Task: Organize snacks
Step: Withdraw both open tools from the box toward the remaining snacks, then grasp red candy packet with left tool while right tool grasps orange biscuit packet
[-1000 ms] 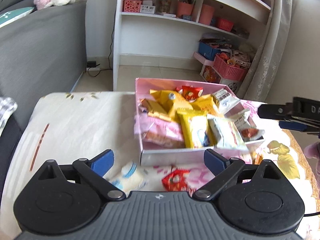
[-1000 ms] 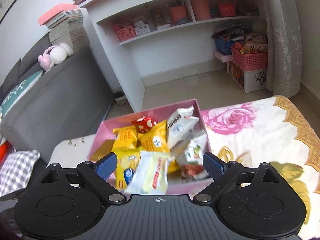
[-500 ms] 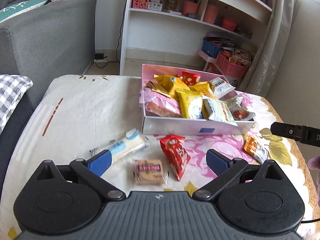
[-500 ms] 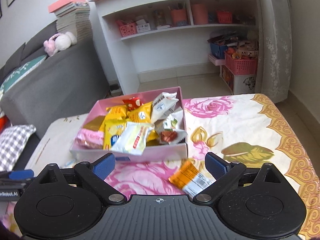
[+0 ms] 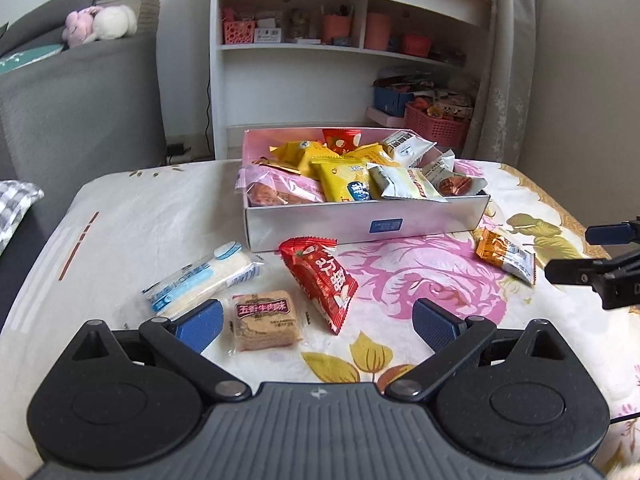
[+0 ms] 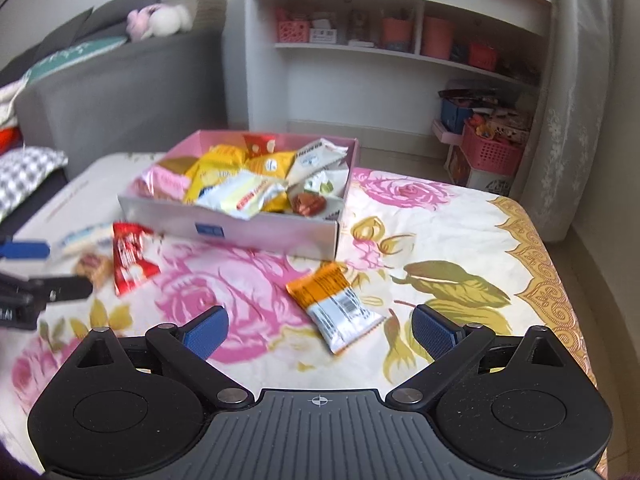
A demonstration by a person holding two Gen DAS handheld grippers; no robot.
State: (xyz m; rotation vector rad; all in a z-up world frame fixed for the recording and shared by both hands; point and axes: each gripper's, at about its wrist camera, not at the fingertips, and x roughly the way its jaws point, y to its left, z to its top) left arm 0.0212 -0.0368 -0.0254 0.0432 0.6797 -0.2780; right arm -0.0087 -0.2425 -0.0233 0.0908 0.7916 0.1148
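A pink box [image 5: 360, 224] full of snack packets stands mid-table; it also shows in the right wrist view [image 6: 256, 232]. On the cloth in front lie a red packet [image 5: 320, 276], a brown biscuit pack [image 5: 264, 320], a white-and-blue packet [image 5: 200, 282] and an orange-and-white packet [image 5: 506, 254]. My left gripper [image 5: 318, 324] is open and empty, just short of the biscuit pack and red packet. My right gripper [image 6: 320, 330] is open and empty, with the orange-and-white packet [image 6: 334, 302] between its fingers' line.
A flowered cloth [image 6: 440, 240] covers the table. A grey sofa [image 5: 76, 108] stands left, a white shelf unit [image 5: 340, 52] behind, a curtain [image 6: 576, 100] and pink basket [image 6: 492, 152] at the right. The table's right edge [image 6: 560, 272] is close.
Both grippers have pulled back from the box and dropped lower. The loose packets on the cloth have come into view in front of them. Both stay open.
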